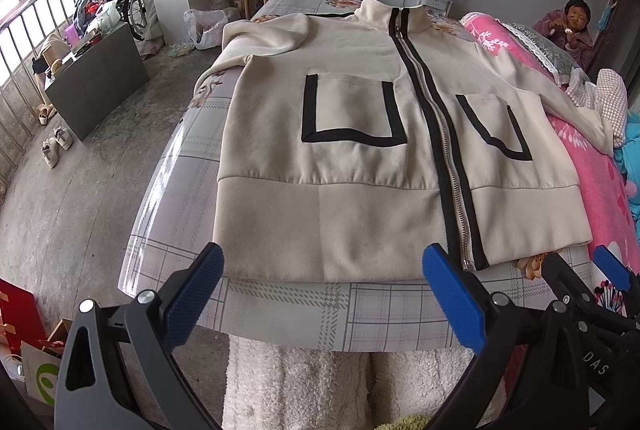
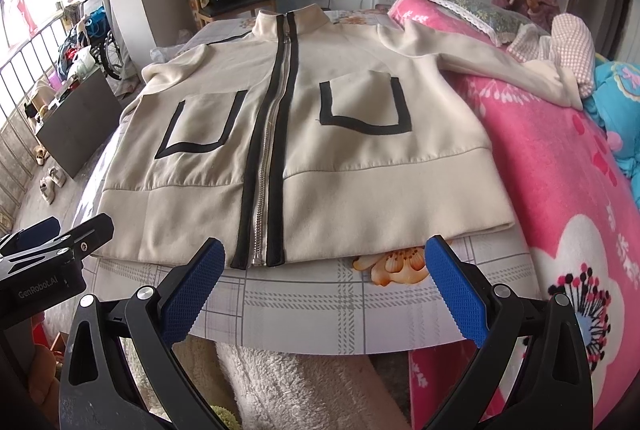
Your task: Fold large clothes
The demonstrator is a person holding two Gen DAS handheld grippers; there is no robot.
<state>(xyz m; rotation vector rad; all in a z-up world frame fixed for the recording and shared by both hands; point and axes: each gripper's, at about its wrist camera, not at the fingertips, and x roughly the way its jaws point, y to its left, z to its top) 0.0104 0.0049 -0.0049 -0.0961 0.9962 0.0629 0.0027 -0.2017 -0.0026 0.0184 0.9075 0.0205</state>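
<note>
1. A cream zip-front jacket (image 1: 360,149) lies flat and face up on a checked tabletop (image 1: 304,314), zipped shut with its hem toward the camera, apparently spread out ready for a first fold.
2. The left gripper (image 1: 324,294) and right gripper (image 2: 322,282) hover just short of the hem, both with jaws wide apart and empty.
3. One sleeve (image 2: 500,61) trails onto pink bedding (image 2: 560,169).
4. No containers are involved.
</note>
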